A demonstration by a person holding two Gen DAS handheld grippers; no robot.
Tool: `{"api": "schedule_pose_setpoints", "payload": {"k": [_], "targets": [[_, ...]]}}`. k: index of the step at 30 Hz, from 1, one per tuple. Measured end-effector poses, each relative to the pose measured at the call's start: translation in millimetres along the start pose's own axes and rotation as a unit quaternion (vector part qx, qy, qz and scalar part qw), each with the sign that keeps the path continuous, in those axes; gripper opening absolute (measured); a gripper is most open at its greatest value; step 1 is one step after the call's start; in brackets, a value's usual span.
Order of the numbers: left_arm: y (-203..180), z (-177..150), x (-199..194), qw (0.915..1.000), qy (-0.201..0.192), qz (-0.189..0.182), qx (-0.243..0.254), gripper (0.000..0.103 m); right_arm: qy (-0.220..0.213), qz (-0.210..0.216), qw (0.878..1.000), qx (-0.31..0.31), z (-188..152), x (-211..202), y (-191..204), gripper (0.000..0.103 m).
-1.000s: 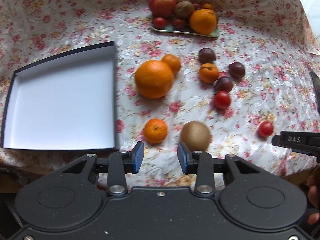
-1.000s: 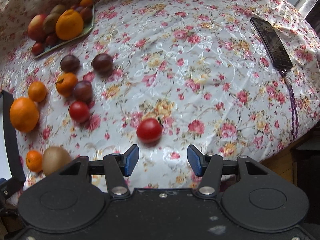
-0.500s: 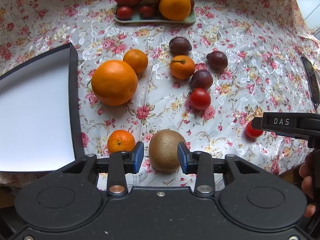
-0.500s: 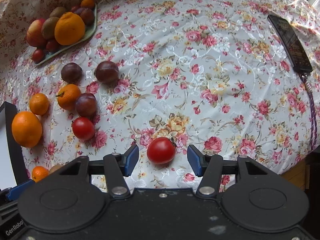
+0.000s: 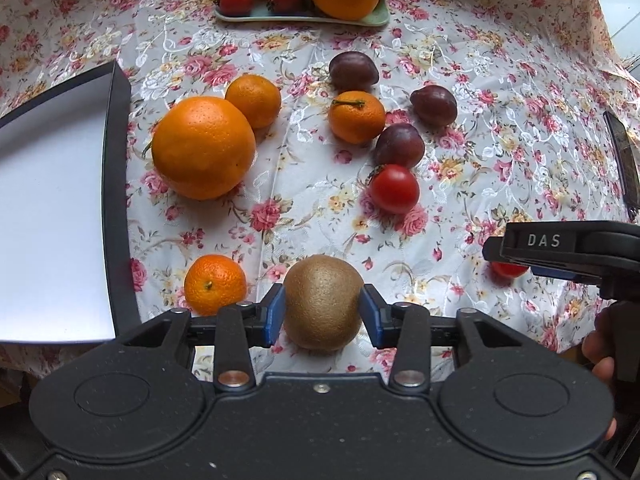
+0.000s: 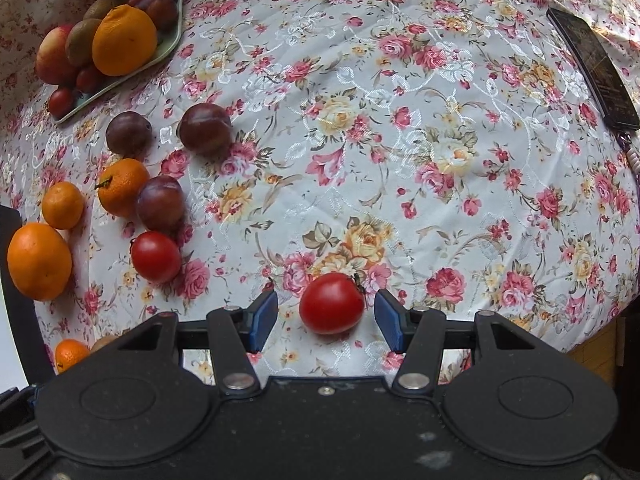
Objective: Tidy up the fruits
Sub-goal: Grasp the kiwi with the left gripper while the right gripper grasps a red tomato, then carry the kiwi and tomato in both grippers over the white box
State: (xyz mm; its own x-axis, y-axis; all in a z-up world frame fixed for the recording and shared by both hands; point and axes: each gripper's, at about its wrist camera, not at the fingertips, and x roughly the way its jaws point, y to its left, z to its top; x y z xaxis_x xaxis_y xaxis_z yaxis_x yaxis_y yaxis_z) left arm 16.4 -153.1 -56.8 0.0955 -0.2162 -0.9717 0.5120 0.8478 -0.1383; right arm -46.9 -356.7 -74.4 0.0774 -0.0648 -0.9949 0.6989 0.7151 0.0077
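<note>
The left gripper (image 5: 323,314) has its blue pads against both sides of a brown kiwi (image 5: 323,302) that rests on the floral tablecloth (image 5: 460,60); the jaws are narrowed to the width of the fruit and grip it. Taking that kiwi as the landmark: a small mandarin (image 5: 215,285) lies just beside it on its left, and past the mandarin stands the dark wall of an open box (image 5: 116,200) with a white floor. Beyond the kiwi and to the left sits a large orange (image 5: 203,147), touching a smaller mandarin (image 5: 253,100) behind it. Beyond and to the right lie a red tomato (image 5: 394,189), three dark plums and a stemmed mandarin (image 5: 356,117). Far beyond the kiwi, a pale green tray (image 5: 304,18) carries more fruit.

To the kiwi's right the right gripper (image 6: 326,322) stands wide open around a second red tomato (image 6: 332,303), which sits on the cloth between the pads with a clear gap on either side, nothing held. A dark phone (image 6: 592,68) lies well apart at the far right of the cloth.
</note>
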Motion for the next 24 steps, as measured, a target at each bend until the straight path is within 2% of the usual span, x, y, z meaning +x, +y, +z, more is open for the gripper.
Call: {"api": "schedule_pose_setpoints", "payload": {"k": [10, 13, 17, 24], "targets": [[-7.5, 3.1, 12.7, 0.9998, 0.005, 0.017, -0.003, 0.056, 0.016, -0.009, 1.0, 0.018, 1.8, 17.3, -6.6, 0.053], [-10.1, 2.9, 15.5, 0.9997, 0.008, 0.023, -0.003, 0.056, 0.012, -0.005, 1.0, 0.014, 1.0, 15.4, -7.6, 0.05], [-13.0, 3.4, 18.2, 0.9994, 0.013, 0.033, -0.003, 0.057, 0.009, 0.003, 1.0, 0.009, -1.0, 12.4, -6.6, 0.039], [-11.2, 3.7, 19.3, 0.9992, 0.011, 0.034, -0.019, 0.057, -0.016, -0.002, 1.0, -0.007, -7.2, 1.1, -0.1, 0.038]]}}
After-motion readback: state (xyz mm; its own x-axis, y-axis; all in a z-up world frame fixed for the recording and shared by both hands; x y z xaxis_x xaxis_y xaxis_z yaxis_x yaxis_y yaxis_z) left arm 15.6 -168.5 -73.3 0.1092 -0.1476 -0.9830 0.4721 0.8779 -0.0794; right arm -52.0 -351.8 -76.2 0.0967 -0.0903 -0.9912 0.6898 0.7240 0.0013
